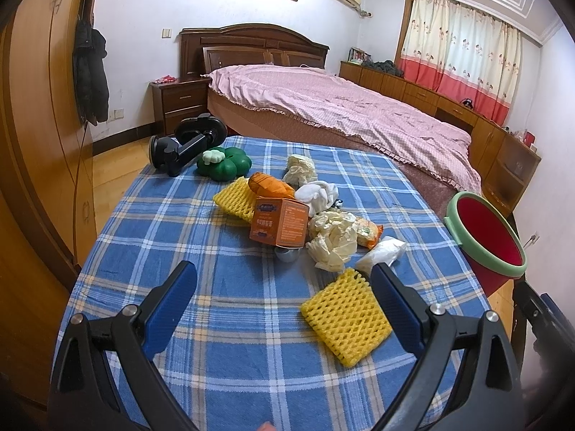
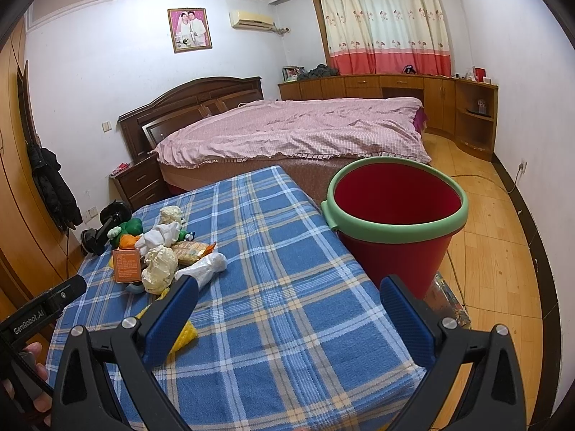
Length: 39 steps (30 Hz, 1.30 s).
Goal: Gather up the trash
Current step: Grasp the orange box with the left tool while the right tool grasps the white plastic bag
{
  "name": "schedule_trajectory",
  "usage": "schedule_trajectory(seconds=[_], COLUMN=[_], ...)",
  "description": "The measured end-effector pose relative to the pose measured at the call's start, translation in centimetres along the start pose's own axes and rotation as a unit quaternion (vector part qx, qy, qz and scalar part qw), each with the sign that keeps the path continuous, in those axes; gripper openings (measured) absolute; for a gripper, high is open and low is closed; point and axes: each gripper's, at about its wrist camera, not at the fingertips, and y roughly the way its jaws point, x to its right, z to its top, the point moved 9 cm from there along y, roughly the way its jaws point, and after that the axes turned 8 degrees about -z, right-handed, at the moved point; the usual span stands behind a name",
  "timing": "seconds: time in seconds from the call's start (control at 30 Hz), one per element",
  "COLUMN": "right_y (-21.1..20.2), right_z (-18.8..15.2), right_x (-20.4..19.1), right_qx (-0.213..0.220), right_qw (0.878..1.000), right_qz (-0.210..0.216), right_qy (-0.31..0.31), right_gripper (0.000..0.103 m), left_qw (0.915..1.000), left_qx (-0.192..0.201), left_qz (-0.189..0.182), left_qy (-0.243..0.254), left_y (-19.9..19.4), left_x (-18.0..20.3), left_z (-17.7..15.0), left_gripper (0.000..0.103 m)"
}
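— Where are your grippers just now?

— Both hang above the table with the blue plaid cloth [image 1: 230, 323]; my left gripper [image 1: 284, 283] has its jaws spread wide with nothing between them, and my right gripper [image 2: 289, 294] is spread wide and empty too; the yellow foam net [image 1: 346, 318] lies just beside the inner face of my left gripper's right finger, though whether they touch I cannot tell from this angle.

— And the trash?

— Heaped in the middle of the cloth, ahead of my left gripper; an orange carton [image 1: 280, 224] stands tilted at the front, with a small metal cup [image 1: 287, 253] tucked under its near edge; to its right a crumpled cream paper wad [image 1: 334, 240], an orange snack wrapper [image 1: 370, 231] and a white plastic bag [image 1: 382, 255]; behind the carton a second foam net [image 1: 235, 199], an orange bundle [image 1: 271, 185], a white crumpled tissue [image 1: 320, 194] and another paper wad [image 1: 300, 168].

— Anything that is not trash?

— A green pumpkin-shaped toy [image 1: 224, 163] and a black phone holder [image 1: 190, 140] sit at the far left corner of the cloth.

— The bin?

— The red bucket with the green rim [image 2: 395, 215] stands upright just off the table's right edge, straight ahead of my right gripper; its inside looks bare.
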Motion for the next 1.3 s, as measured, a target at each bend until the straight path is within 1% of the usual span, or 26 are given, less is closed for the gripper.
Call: schedule_trajectory(seconds=[0.1,0.3,0.53,0.7,0.87,1.03,1.1,1.13,1.2,1.3], right_y=[0.2,1.2,3.0,4.2,5.5,7.2,7.7,8.1,8.6,9.2], right_z=[0.0,0.9,1.4,1.6,1.8,1.3,1.0,1.0,0.7,0.5], right_x=[-0.3,-1.3,-2.9,-3.8,-4.1,-4.2,-4.3,-4.4,-4.7,-5.1], right_qx=[-0.005,-0.008,-0.034,-0.048,-0.064,-0.086,-0.095,-0.098,-0.104,-0.112], right_qw=[1.0,1.0,0.999,0.999,0.998,0.996,0.995,0.995,0.994,0.993], right_qz=[0.002,0.006,0.014,0.009,0.0,-0.013,-0.017,-0.018,-0.023,-0.025], right_qy=[-0.003,-0.013,-0.02,-0.023,-0.024,-0.027,-0.027,-0.028,-0.031,-0.032], right_gripper=[0.103,0.103,0.103,0.103,0.103,0.103,0.103,0.103,0.103,0.103], left_qw=[1.0,0.9997,0.9991,0.9985,0.9976,0.9956,0.9947,0.9942,0.9926,0.9899], left_qx=[-0.005,-0.016,-0.032,-0.048,-0.067,-0.091,-0.098,-0.101,-0.109,-0.118], left_qz=[0.001,0.015,0.021,0.02,0.009,-0.016,-0.026,-0.032,-0.05,-0.072], left_qy=[0.0,-0.005,-0.017,-0.016,-0.015,-0.014,-0.015,-0.017,-0.022,-0.028], left_y=[0.5,2.1,4.1,6.2,8.7,11.0,11.8,12.1,12.7,13.4], left_x=[-0.8,-2.6,-4.6,-5.2,-5.2,-5.1,-5.0,-5.0,-4.9,-4.7], left_z=[0.3,1.3,2.5,2.9,2.8,2.4,2.2,2.2,2.0,1.8], left_gripper=[0.097,0.097,0.097,0.097,0.097,0.091,0.085,0.084,0.078,0.073])
